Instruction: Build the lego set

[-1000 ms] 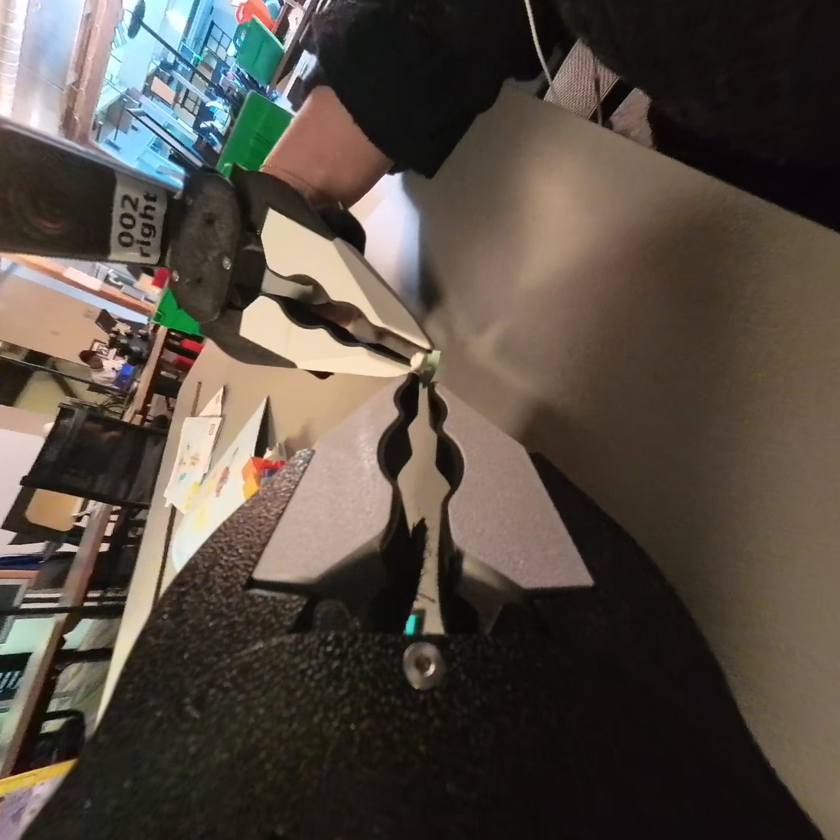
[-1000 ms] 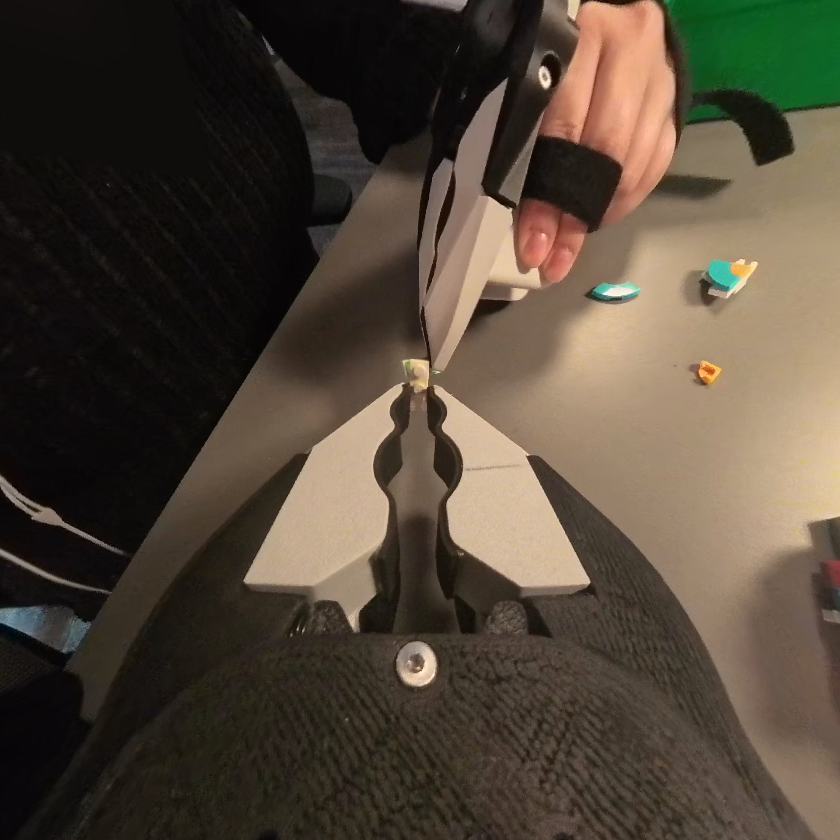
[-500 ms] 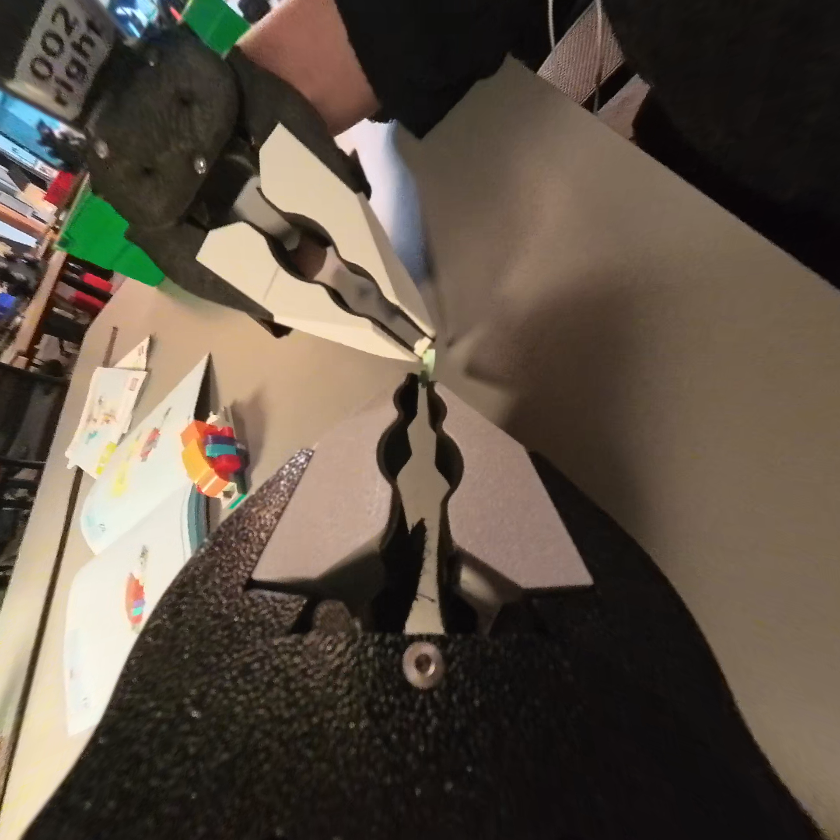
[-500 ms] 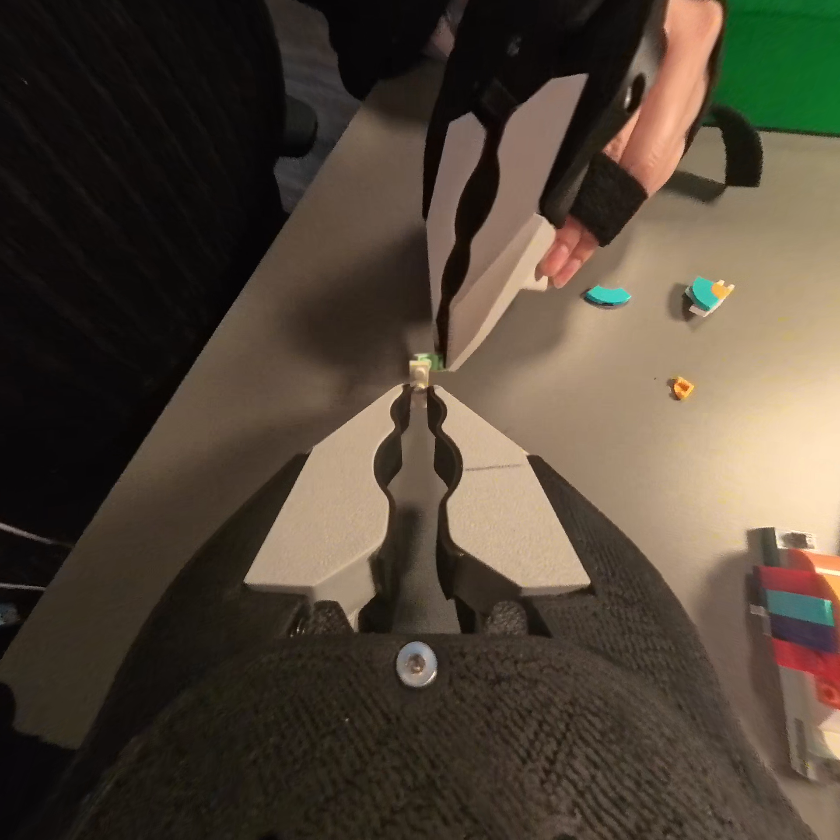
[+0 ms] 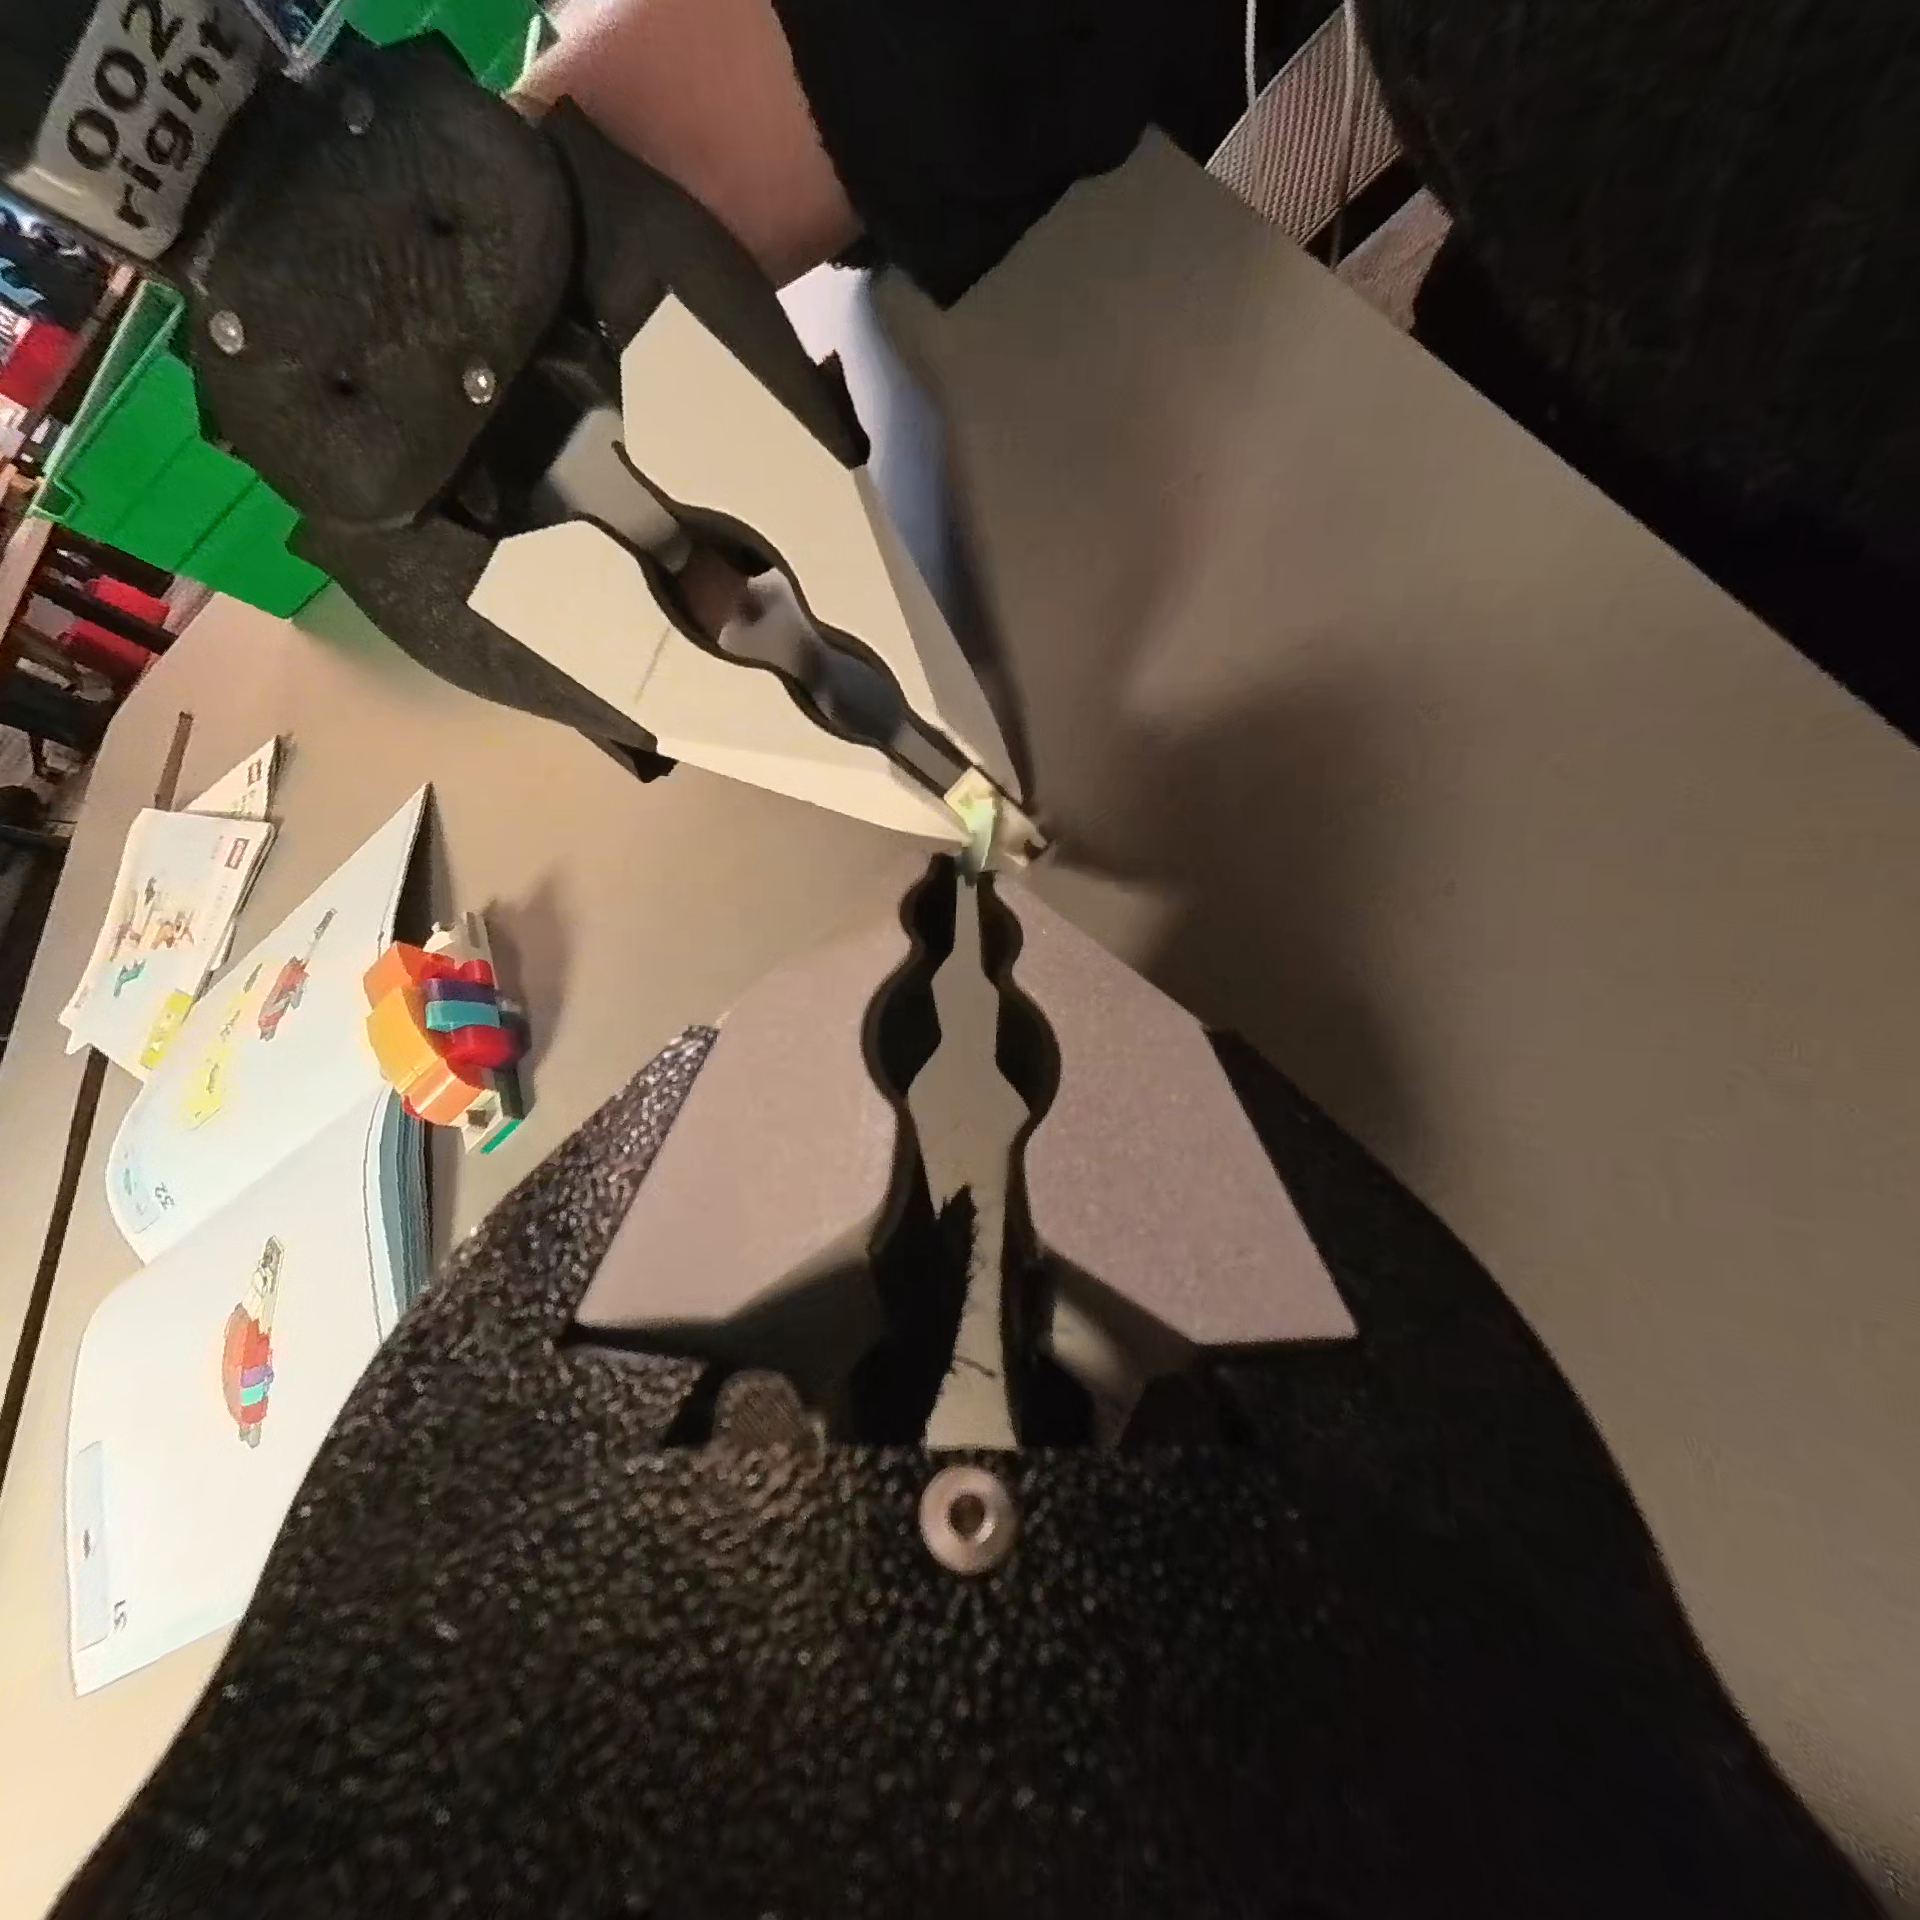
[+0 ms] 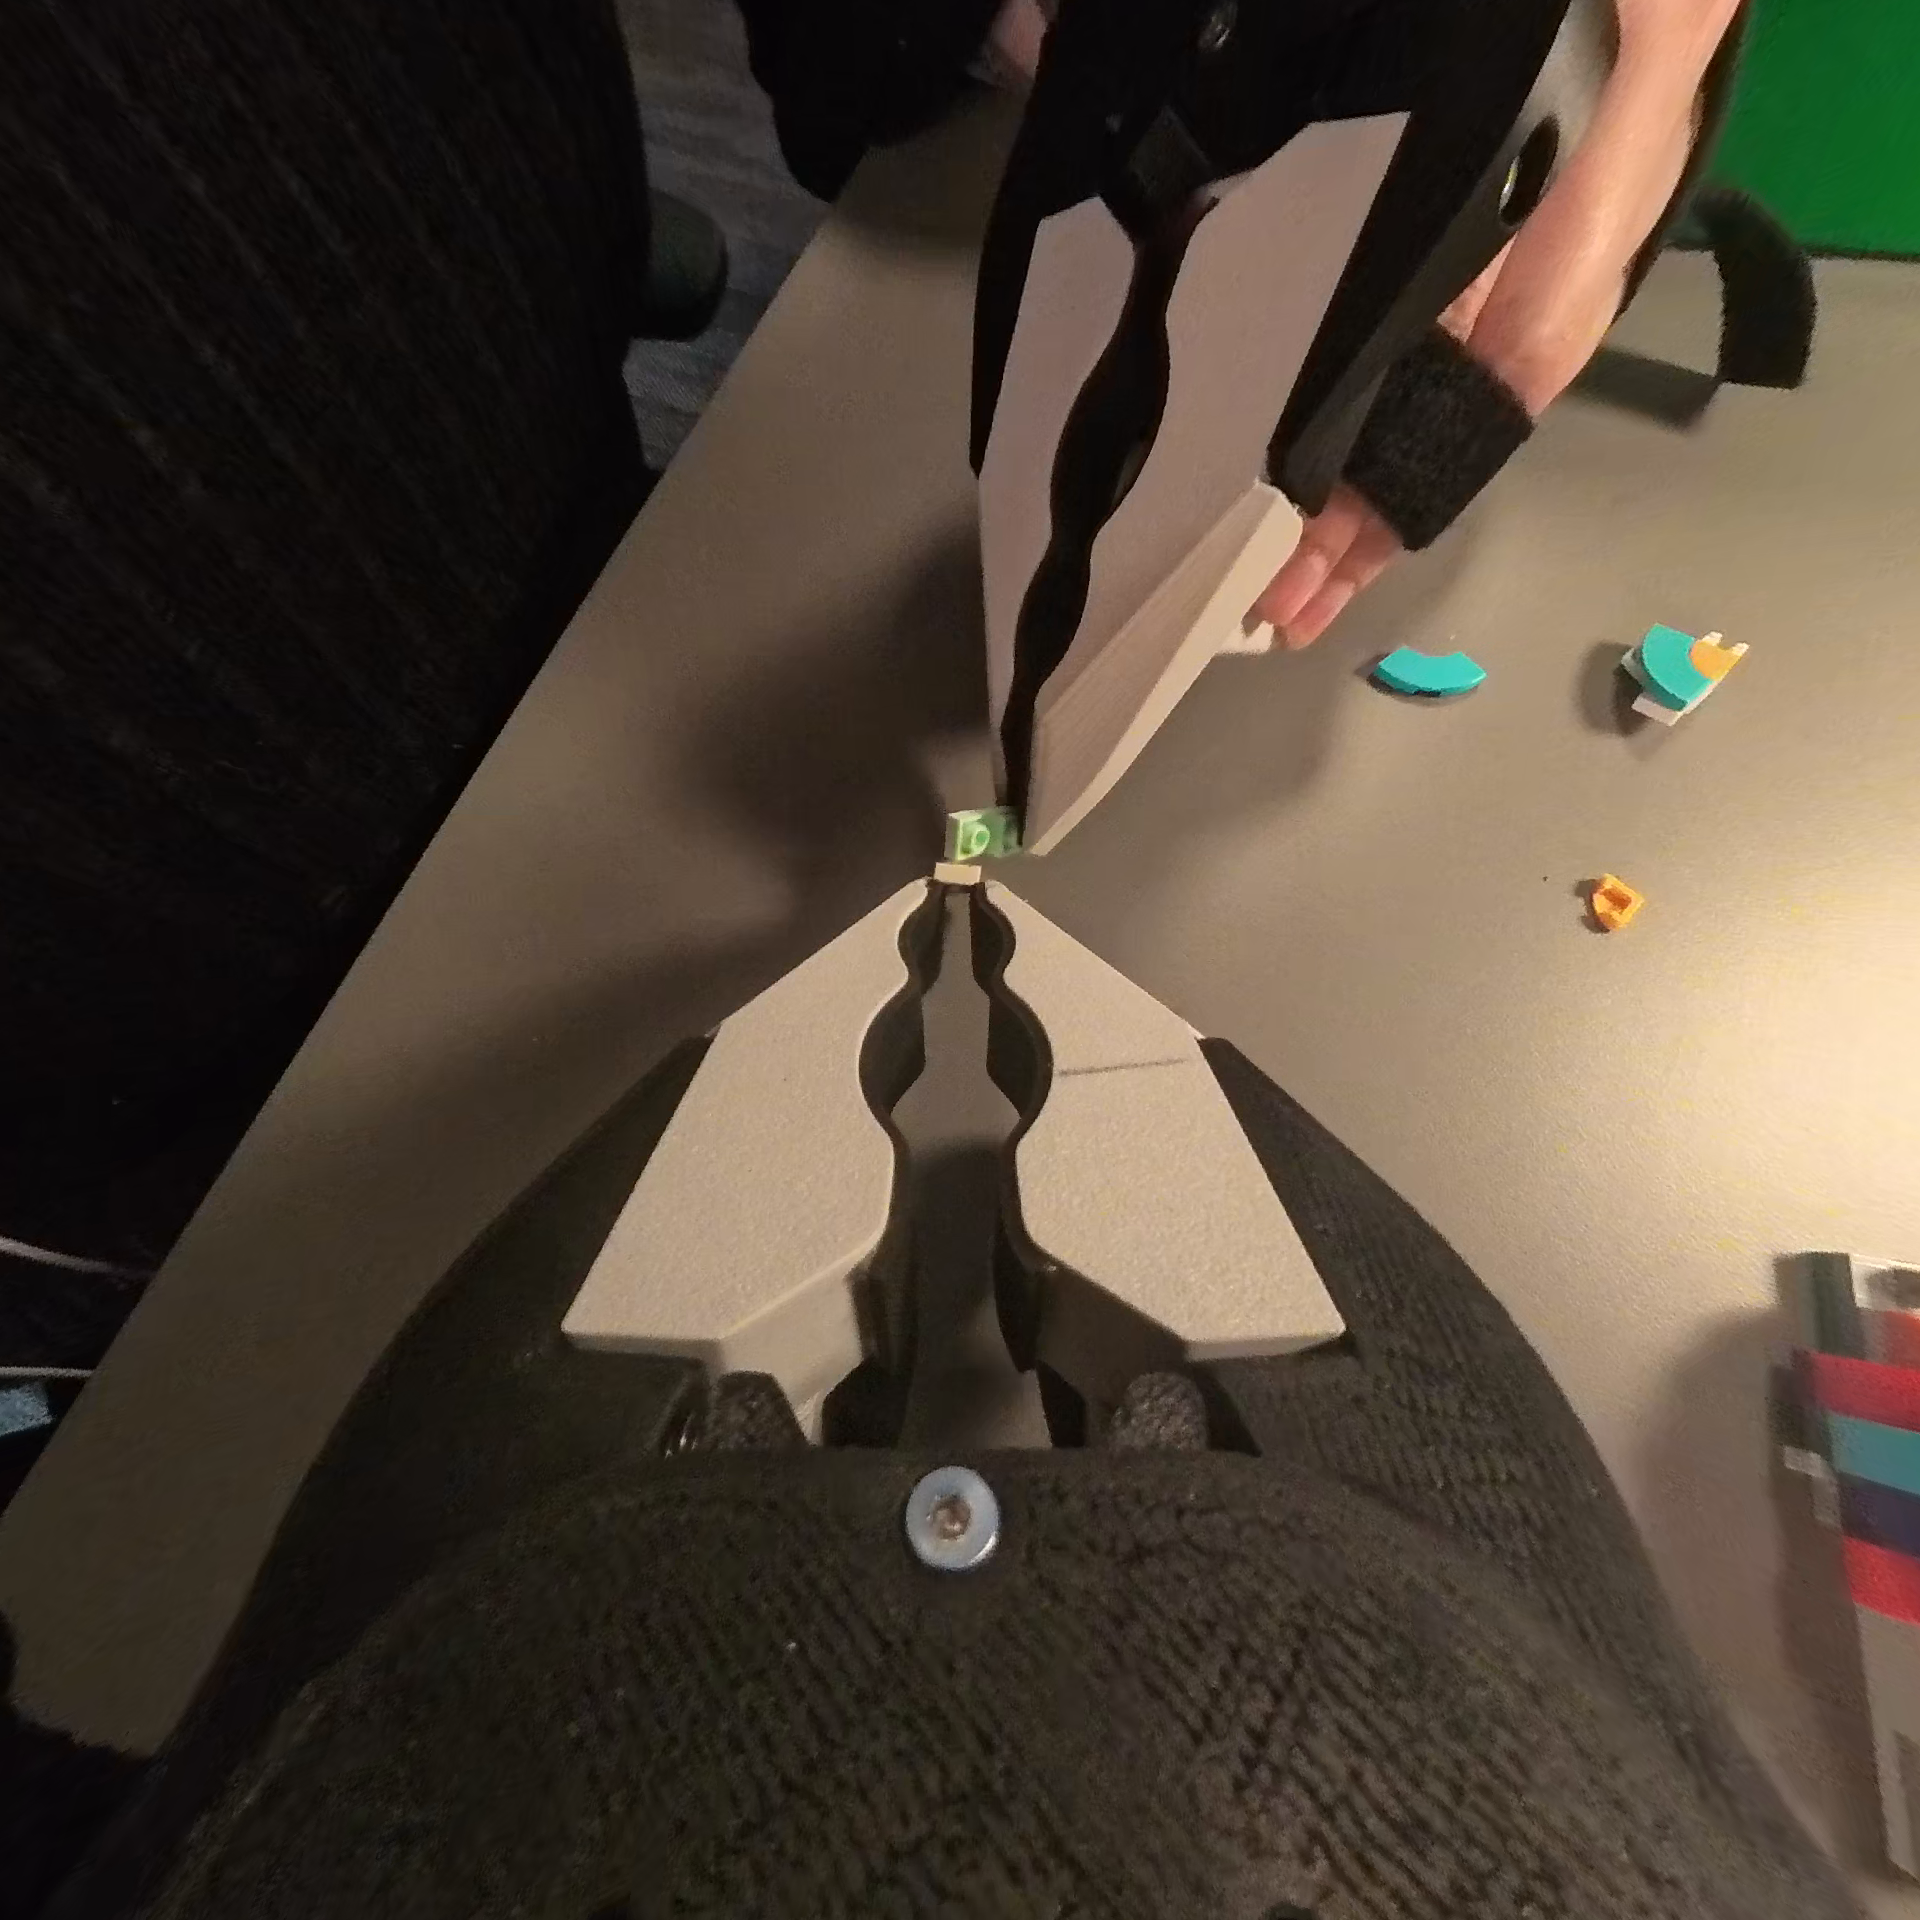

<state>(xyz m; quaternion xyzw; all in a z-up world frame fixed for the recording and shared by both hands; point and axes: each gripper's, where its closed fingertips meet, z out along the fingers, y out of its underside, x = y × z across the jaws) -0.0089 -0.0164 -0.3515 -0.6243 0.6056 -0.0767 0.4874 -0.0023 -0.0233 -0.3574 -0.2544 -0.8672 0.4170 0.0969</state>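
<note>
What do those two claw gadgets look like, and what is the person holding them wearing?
Each claw has two pale grey wedge fingers with wavy inner edges, fixed to a rough black body with a silver screw. One carries a white label. The person wears dark sleeves; a black strap wraps one finger.

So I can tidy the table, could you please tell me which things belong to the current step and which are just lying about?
In use: left gripper, shut on green brick; right gripper, shut on white piece.
Lying about: teal curved piece, teal-and-orange piece, small orange piece, colourful model, open booklet, green bins.
</note>
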